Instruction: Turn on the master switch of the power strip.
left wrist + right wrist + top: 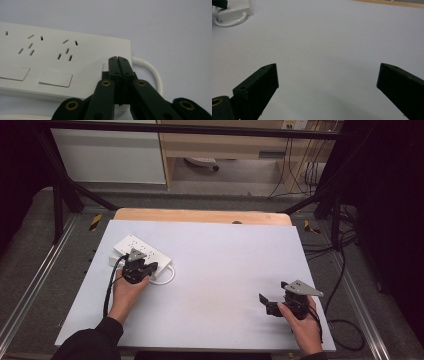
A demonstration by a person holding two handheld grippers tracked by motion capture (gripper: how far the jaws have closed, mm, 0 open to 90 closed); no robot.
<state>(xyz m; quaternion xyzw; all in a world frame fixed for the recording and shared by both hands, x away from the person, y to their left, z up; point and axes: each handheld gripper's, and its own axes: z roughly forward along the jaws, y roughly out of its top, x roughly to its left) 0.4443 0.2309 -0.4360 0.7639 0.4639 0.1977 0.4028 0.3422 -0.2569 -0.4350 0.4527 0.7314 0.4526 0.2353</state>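
left gripper closed over power strip

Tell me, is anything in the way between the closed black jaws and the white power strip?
No, nothing visible. The left gripper, jaws shut together and empty, is right at the near end of the power strip, over its top beside where the white cord comes out.

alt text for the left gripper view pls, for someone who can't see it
The left tongs, black and closed tip to tip with nothing between them, sit over the near corner of a white plastic power strip with rows of socket slots and two flat rocker switches. The strip lies on a pale grey table surface, its white round cable curving out beside the tongs.
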